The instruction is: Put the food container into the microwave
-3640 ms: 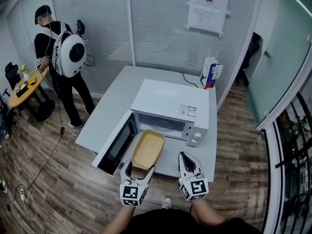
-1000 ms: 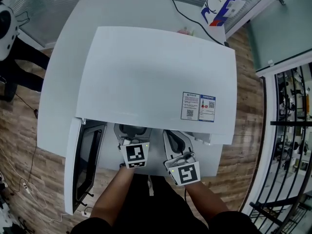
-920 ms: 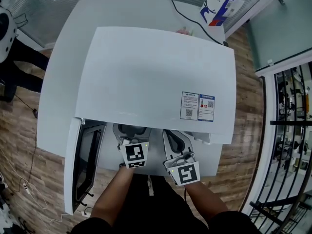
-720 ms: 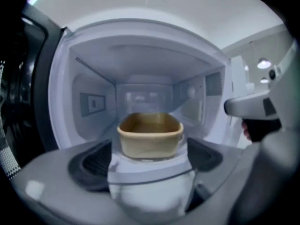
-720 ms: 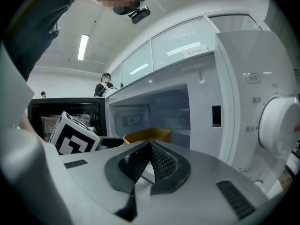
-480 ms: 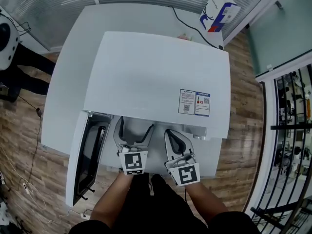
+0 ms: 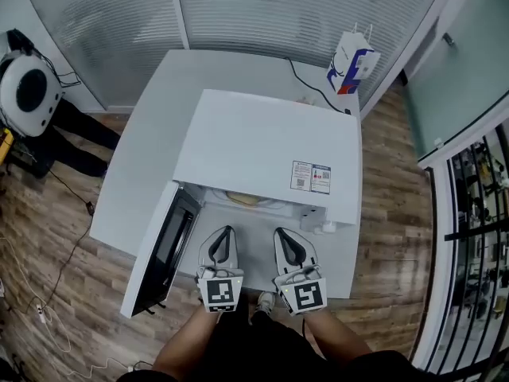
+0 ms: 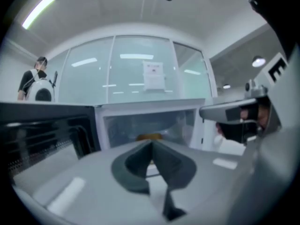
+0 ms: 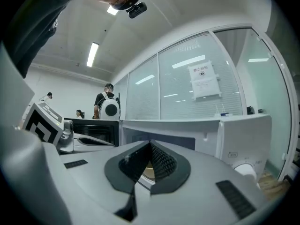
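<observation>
Inside the microwave (image 7: pixel 262 146) lies the food container (image 7: pixel 242 198), likely light and stiff; we'd grip its near rim. Our left gripper (image 7: pixel 225 232) has just closed empty; our right gripper (image 7: pixel 284 235) is shut, empty.

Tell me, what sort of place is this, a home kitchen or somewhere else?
Most likely an office or lab room, not a home kitchen: ribbed glass partition walls, a printed notice stuck on the glass, and a microwave standing on a plain white table.
</observation>
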### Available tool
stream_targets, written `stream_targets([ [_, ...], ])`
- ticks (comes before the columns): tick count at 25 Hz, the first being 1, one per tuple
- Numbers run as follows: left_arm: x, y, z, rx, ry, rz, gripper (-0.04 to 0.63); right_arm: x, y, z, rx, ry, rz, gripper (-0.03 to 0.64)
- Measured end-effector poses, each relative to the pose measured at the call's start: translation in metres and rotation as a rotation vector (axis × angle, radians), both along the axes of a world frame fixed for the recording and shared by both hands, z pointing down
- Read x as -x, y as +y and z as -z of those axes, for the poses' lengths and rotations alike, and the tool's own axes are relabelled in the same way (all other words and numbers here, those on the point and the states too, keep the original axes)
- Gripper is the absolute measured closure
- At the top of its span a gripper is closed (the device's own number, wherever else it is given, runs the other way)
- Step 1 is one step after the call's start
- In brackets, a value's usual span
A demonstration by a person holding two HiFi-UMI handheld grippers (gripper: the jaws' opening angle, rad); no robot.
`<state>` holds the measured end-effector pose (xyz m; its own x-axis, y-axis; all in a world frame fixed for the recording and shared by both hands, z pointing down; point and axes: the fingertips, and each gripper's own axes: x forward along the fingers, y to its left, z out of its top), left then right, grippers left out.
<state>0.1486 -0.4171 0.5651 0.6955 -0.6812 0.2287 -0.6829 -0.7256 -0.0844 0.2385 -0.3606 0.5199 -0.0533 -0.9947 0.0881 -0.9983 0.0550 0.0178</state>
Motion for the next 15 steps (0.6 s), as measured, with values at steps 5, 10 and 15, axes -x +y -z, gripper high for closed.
stream_targets([
  [5,0.014,0.019,0.020,0.003,0.012,0.009,0.591,0.015,0.013,0.015,-0.003,0.041,0.016,0.611],
  [10,0.026,0.028,0.033,0.004,0.015,0.037,0.589,0.027,0.020,0.038,-0.041,0.045,0.032,0.611],
  [15,0.030,0.031,0.041,-0.003,0.028,0.039,0.589,0.028,0.024,0.055,-0.070,0.041,0.019,0.611],
])
